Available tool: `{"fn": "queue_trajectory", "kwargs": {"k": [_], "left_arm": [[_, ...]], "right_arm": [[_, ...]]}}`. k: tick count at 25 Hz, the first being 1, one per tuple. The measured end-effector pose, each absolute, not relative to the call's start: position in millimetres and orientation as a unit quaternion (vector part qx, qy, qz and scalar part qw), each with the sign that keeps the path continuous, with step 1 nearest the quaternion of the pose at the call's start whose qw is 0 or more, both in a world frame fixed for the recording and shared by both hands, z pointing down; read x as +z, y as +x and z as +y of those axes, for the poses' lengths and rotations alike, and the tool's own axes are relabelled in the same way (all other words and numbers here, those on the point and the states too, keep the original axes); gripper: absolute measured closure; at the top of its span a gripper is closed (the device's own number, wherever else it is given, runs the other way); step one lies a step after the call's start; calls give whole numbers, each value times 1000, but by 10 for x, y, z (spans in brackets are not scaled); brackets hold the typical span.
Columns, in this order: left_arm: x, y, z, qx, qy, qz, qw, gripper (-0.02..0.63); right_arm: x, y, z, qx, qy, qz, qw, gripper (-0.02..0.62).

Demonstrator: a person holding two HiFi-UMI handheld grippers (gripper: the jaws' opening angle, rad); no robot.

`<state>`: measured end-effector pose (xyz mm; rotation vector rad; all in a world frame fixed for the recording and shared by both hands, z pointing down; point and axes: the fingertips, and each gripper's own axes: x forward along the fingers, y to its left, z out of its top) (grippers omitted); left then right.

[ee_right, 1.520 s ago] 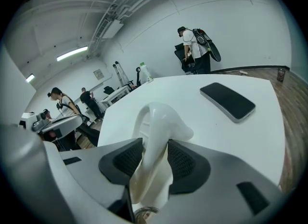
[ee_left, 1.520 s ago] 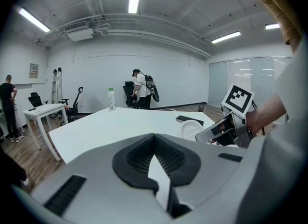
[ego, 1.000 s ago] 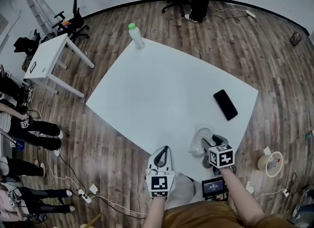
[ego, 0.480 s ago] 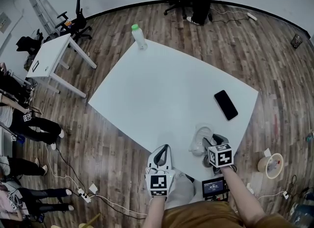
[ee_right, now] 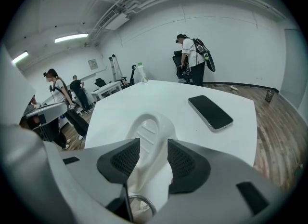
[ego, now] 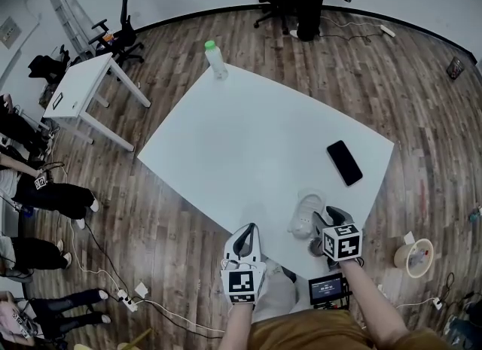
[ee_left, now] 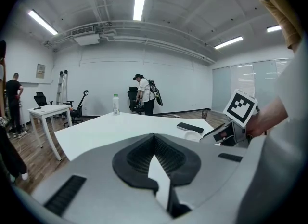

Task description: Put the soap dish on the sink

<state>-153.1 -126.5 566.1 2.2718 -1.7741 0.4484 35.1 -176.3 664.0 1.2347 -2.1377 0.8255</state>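
Sitting near the worktop's front edge, the soap dish is clamped between the right gripper's jaws. The left gripper is closed and empty. A phone lies nearby, and a bottle stands at the far corner.

The table has a smooth, matt white top, and the floor is brown wood planking with a clear grain. The soap dish looks like white plastic, smooth with a soft sheen and moulded ribs inside. The phone is glossy black. The left gripper and right gripper have matt grey plastic shells; their pads are black and finely ridged
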Motion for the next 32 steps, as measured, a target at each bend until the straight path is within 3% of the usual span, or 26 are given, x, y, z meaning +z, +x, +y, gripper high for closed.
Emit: {"fn": "queue_trajectory", "kwargs": {"k": [6,15,32], "left_arm": [[5535,-1526,-1225,141,770,-613,110,598],[5288,-1523,-1170,123,765,-626,91,598],[4787,-1460,-1186,89,769,-631,49,598]], "right_arm": [[6465,368,-1644,239,460,-807,283,419],[6089,427,-1611,187,475,-825,243,584],[5346,440,-1473,146,488,-847,150,586]]}}
